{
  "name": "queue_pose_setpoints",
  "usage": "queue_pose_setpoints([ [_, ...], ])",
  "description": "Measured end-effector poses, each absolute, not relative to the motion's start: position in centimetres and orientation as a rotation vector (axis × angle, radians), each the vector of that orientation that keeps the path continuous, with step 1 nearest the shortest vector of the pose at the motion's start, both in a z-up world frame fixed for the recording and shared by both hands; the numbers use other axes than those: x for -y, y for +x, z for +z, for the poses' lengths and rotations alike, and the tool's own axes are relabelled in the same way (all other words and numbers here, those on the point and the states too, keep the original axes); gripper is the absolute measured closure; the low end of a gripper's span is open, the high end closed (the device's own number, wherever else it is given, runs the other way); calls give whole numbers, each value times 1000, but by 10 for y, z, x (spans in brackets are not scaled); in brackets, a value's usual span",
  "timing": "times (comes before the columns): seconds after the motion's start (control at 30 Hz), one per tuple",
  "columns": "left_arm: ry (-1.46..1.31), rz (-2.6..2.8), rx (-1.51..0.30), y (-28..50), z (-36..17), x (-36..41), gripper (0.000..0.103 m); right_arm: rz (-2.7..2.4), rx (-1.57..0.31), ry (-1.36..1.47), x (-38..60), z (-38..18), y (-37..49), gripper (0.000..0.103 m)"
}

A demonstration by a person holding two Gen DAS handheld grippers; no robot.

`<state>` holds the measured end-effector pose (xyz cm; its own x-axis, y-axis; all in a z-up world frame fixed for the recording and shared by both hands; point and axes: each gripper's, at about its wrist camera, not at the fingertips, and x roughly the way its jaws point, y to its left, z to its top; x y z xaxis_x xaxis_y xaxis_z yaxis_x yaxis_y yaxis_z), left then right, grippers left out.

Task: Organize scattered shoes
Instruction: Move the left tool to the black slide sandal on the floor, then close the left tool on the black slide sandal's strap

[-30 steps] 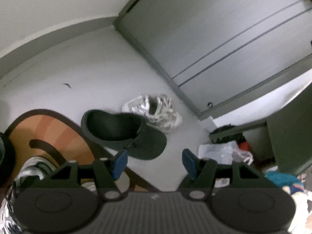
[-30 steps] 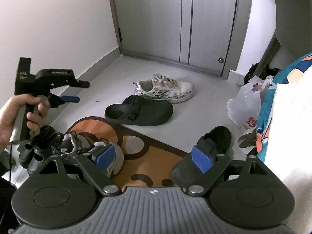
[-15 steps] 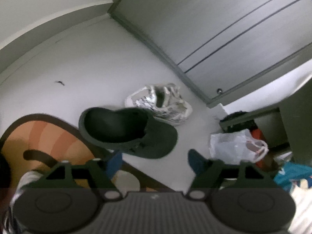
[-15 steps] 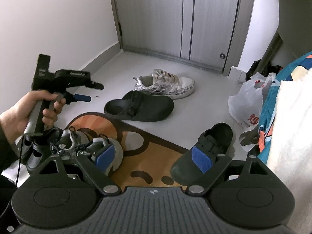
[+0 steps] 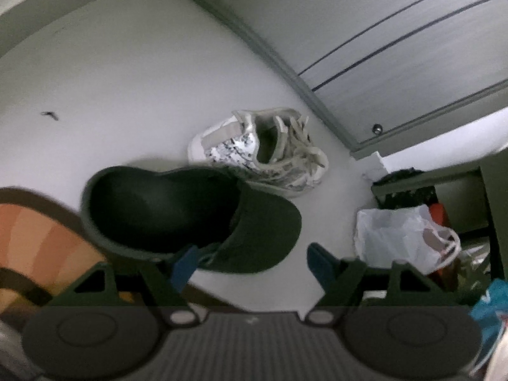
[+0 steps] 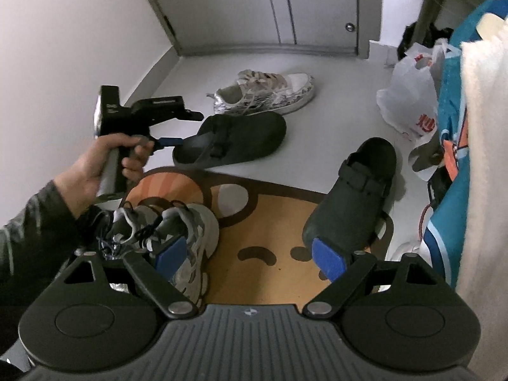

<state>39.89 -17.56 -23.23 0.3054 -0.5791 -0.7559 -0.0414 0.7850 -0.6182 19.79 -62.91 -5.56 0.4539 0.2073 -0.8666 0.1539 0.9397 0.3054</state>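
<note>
1. On the grey floor, near the closed door, lies a dark green clog on its sole, with its open heel toward the left hand-held gripper.
2. Left hand-held gripper: a hand holds it by the handle, and it points down at the heel end of this clog. Its jaws are apart and nothing is pressed between them. In the left wrist view, the left blue pad is at the near rim of the clog and the right blue pad is over bare floor.
3. Just behind this clog lies a white and silver sneaker with loose laces, very close to it; I cannot tell if they touch.
4. A second dark green clog lies to the right, partly on the orange mat and partly on the floor, well apart from the first one.
5. A grey sneaker with dark laces stands on the left part of the mat, close to the right hand-held gripper.
6. Right hand-held gripper: its jaws are wide apart and it grasps nothing; it hangs over the mat.
7. A white plastic bag stands at the right side of the floor.
</note>
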Motion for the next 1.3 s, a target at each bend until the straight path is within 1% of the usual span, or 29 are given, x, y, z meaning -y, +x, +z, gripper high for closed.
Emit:
queue_pose_setpoints([
  [0.07,-610,-383,-1243,409,-241,185,31,31,-1140,459,637,-62,198,13],
  [0.13,-594,-376,-1248,417,-247,194,32,20,-1167,535,645,-67,197,13],
  [0.2,-597,-362,-1255,422,-252,199,34,0,-1188,591,653,-73,196,13],
  [0.27,-598,-347,-1261,427,-256,203,40,-16,-1196,633,658,-75,195,13],
  [0.33,-561,-332,-1257,430,-256,208,42,-24,-1189,651,659,-75,194,13],
  [0.5,-463,-316,-1273,440,-262,221,57,-18,-1182,677,659,-74,191,14],
  [0.53,-437,-306,-1278,441,-264,225,62,-5,-1192,692,662,-75,194,14],
  [0.57,-412,-297,-1283,442,-266,228,70,2,-1204,713,662,-78,194,13],
  [0.6,-385,-292,-1282,442,-266,231,69,8,-1215,734,663,-80,193,13],
  [0.7,-308,-307,-1247,441,-262,238,74,1,-1224,756,665,-81,193,13],
  [0.77,-284,-320,-1241,439,-256,239,82,-3,-1214,747,665,-80,194,14],
  [0.8,-280,-327,-1240,439,-252,240,83,-3,-1207,740,665,-79,194,14],
  [0.87,-272,-349,-1229,438,-243,240,90,-2,-1196,728,664,-77,195,13],
  [0.97,-207,-415,-1203,430,-221,247,93,8,-1196,720,663,-78,196,14],
  [1.3,-146,-580,-1138,394,-156,235,93,39,-1167,618,654,-71,198,13],
])
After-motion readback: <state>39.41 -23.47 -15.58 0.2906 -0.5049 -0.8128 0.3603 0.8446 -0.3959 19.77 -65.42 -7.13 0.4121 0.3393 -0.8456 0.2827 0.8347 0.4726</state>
